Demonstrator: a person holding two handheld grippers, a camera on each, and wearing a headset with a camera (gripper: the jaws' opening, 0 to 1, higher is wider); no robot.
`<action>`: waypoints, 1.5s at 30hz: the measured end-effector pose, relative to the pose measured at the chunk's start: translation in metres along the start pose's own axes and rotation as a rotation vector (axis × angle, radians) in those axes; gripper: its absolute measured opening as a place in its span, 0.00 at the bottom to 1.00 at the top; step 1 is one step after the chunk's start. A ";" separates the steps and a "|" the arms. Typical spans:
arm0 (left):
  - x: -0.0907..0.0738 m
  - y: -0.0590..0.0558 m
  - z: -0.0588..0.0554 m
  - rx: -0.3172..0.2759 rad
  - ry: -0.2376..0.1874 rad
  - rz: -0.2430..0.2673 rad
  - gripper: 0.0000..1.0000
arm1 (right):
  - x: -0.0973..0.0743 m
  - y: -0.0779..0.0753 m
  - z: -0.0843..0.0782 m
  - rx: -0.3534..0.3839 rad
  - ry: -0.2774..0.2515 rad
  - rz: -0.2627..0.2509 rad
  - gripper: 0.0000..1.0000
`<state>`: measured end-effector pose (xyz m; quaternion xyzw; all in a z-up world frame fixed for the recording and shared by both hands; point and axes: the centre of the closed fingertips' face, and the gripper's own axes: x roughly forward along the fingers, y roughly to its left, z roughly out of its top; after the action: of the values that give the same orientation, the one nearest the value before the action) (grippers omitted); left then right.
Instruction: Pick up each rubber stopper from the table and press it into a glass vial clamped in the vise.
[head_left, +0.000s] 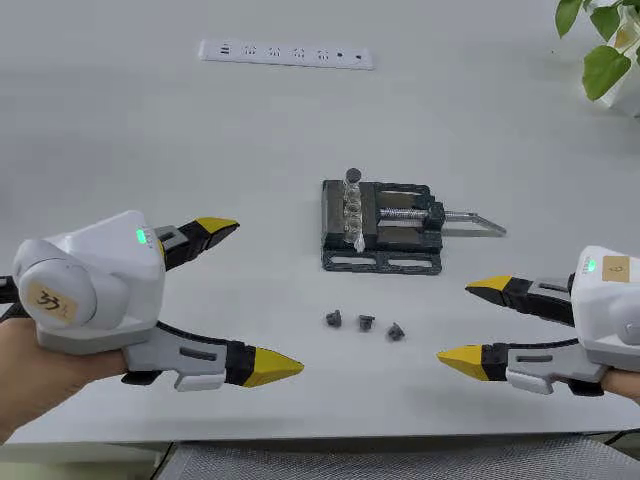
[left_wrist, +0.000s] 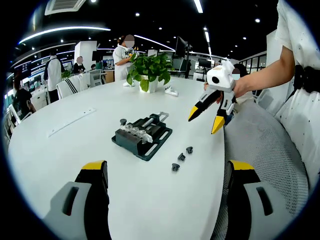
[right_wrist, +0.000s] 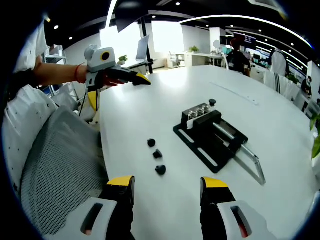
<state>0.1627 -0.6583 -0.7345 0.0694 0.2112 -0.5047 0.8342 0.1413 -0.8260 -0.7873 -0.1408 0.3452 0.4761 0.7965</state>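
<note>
A dark vise (head_left: 385, 232) stands mid-table and clamps a row of glass vials (head_left: 353, 212). The farthest vial carries a dark stopper (head_left: 352, 175). Three loose rubber stoppers (head_left: 334, 319) (head_left: 366, 323) (head_left: 396, 331) lie in a line in front of the vise. My left gripper (head_left: 262, 297) hovers open to the left of them, jaws wide apart and empty. My right gripper (head_left: 455, 322) hovers open just to their right, also empty. In the left gripper view the stoppers (left_wrist: 181, 156) lie ahead between my jaws, with the vise (left_wrist: 142, 135) beyond. The right gripper view has the stoppers (right_wrist: 157, 153) left of the vise (right_wrist: 210, 132).
A white power strip (head_left: 285, 53) lies at the table's far side. A potted plant (head_left: 600, 40) stands at the far right corner. The table's front edge runs just below both grippers, with a mesh chair (right_wrist: 60, 160) beneath. People stand in the room behind.
</note>
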 end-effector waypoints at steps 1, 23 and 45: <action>0.000 -0.001 0.000 0.000 0.000 0.000 0.99 | 0.003 0.002 -0.001 -0.002 0.003 0.001 0.49; 0.004 -0.005 -0.002 -0.010 0.004 -0.010 0.99 | 0.046 0.010 -0.013 -0.084 0.047 0.020 0.15; 0.006 0.000 -0.004 -0.020 -0.001 -0.009 0.99 | 0.055 0.009 -0.015 -0.147 0.072 0.019 0.00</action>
<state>0.1636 -0.6618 -0.7404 0.0598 0.2165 -0.5063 0.8326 0.1441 -0.7932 -0.8352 -0.2126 0.3389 0.5024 0.7665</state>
